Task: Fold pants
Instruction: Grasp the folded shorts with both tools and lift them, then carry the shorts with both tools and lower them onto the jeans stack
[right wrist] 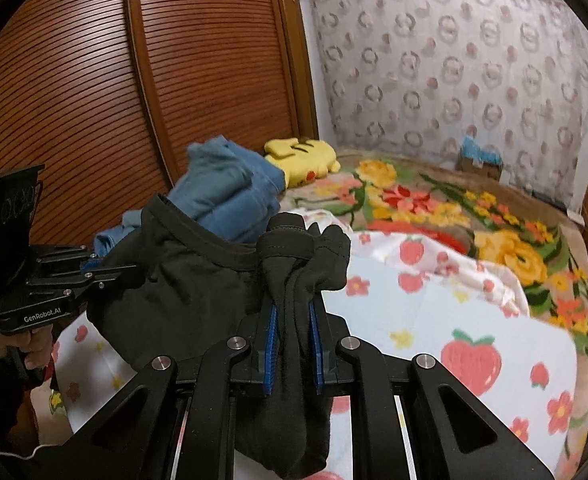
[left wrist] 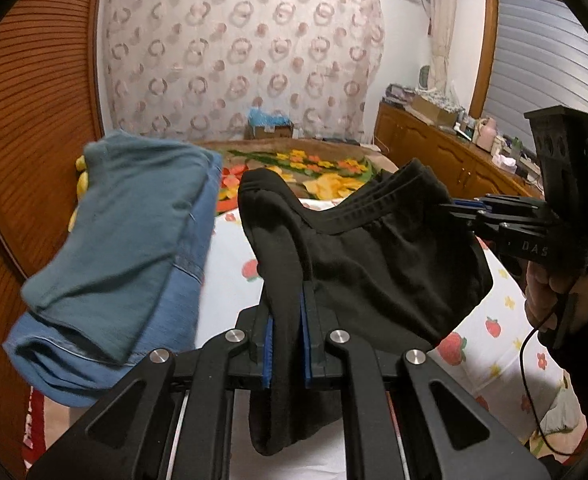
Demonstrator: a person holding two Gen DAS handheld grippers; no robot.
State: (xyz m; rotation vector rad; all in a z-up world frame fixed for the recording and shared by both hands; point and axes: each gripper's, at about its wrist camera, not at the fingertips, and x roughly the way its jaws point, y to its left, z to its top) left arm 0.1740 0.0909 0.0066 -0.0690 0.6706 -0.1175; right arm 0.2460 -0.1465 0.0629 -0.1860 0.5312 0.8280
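1. Black pants (left wrist: pixel 374 256) are hanging bunched in the air above the bed's strawberry sheet (left wrist: pixel 230 280).
2. Left gripper (left wrist: pixel 288 320) and right gripper (right wrist: pixel 294 320) are each clamping one end of the fabric.
3. Folded blue clothes (left wrist: pixel 126 240) are lying at the bed's left edge.

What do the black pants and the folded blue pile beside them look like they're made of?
Black pants: soft matte knit, probably jersey or fleece; they drape limply and show a ribbed elastic waistband. Folded blue pile: lower layers look like denim, with a stitched seam; the teal top layer looks like a softer knit, though blurred.
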